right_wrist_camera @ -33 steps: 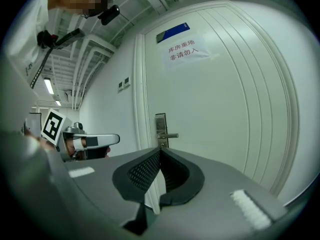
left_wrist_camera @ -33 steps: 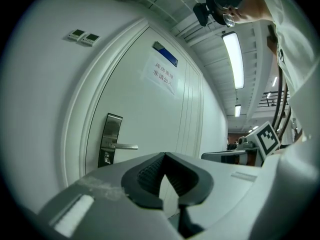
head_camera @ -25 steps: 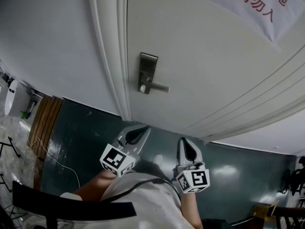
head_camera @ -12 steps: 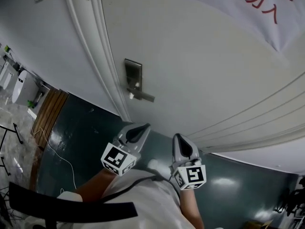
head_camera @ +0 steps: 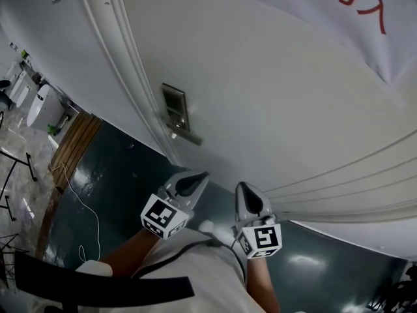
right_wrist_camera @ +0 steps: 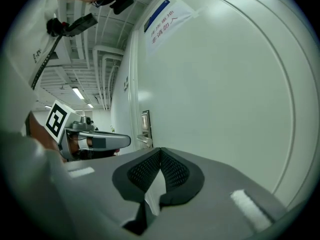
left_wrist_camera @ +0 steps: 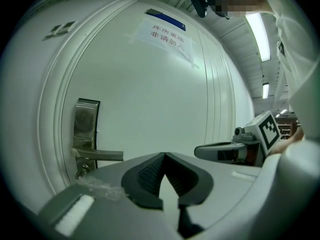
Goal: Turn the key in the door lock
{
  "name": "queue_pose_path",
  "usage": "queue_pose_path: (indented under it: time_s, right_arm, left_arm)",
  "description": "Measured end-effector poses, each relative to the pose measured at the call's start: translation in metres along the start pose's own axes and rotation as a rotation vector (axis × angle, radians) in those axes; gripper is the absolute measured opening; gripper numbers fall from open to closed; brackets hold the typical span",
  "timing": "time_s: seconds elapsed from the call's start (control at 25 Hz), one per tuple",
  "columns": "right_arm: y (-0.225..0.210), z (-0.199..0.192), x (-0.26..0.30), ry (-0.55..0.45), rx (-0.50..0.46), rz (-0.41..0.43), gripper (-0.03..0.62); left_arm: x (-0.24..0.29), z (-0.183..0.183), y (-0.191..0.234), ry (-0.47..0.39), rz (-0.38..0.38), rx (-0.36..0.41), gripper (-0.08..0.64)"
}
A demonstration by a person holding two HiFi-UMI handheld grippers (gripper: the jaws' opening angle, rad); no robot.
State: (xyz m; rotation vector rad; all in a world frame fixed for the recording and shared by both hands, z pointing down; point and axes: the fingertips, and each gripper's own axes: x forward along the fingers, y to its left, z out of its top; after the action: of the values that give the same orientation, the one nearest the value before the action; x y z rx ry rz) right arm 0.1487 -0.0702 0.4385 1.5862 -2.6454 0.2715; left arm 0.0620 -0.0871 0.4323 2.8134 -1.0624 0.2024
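Facing the door [head_camera: 273, 90], left gripper [head_camera: 202, 174] sits apart from lock [head_camera: 174, 108].

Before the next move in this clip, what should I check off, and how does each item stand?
1. Key in the lock, below the handle: ok, it seems so.
2. Left tongs empty: ok.
3. Left tongs open for the key: not ok, shut.
4. Right tongs empty: ok, also shut.
5. Tongs at the key: not ok, both are short of the door.
6. Nothing between tongs and lock: ok.
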Motion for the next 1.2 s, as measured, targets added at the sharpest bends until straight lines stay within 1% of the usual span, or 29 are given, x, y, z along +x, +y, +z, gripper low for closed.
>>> queue_pose_path:
  time_s: [0.16,0.24,0.28,0.4,0.48,0.64,0.84,0.92,0.96,1.04,1.08,1.12,1.2]
  right_arm:
    - [-0.011,-0.009,0.003,0.015,0.028,0.003,0.009]
    - [-0.012,-0.011,0.005,0.019,0.034,0.005,0.008]
    - [-0.012,-0.011,0.007,0.020,0.037,0.006,0.008]
    - [-0.010,-0.012,0.015,0.025,0.035,0.013,0.008]
    - [-0.006,-0.011,0.023,0.030,0.025,0.021,0.008]
    - [0.005,-0.004,0.043,0.031,0.037,0.024,0.008]
    - [0.024,0.004,0.066,0.027,0.016,0.033,0.008]
    - [0.031,0.006,0.072,0.026,0.011,0.033,0.008]
    - [0.034,0.006,0.074,0.028,0.009,0.030,0.008]
    - [0.038,0.005,0.076,0.033,-0.001,0.023,0.008]
    - [0.039,0.004,0.076,0.037,-0.002,0.019,0.008]
    - [0.039,0.003,0.076,0.039,-0.001,0.014,0.008]
    - [0.040,0.002,0.076,0.044,-0.002,0.003,0.008]
  left_arm:
    - [0.005,-0.004,0.007,0.010,0.034,0.012,0.003]
    - [0.005,-0.007,0.016,0.022,0.058,0.045,0.003]
    - [0.005,-0.009,0.022,0.030,0.072,0.076,0.005]
    - [0.004,-0.015,0.041,0.065,0.110,0.208,0.005]
    - [0.003,-0.019,0.054,0.079,0.119,0.259,0.005]
    - [0.000,-0.024,0.074,0.096,0.122,0.285,0.005]
    - [-0.004,-0.033,0.095,0.120,0.127,0.358,0.006]
    - [-0.006,-0.040,0.106,0.121,0.141,0.347,0.006]
    - [-0.007,-0.040,0.112,0.115,0.149,0.330,0.007]
    - [-0.011,-0.043,0.129,0.111,0.188,0.301,0.032]
    - [-0.013,-0.048,0.136,0.118,0.212,0.318,0.045]
    - [-0.015,-0.053,0.142,0.131,0.233,0.358,0.055]
    - [-0.016,-0.056,0.149,0.162,0.259,0.463,0.081]
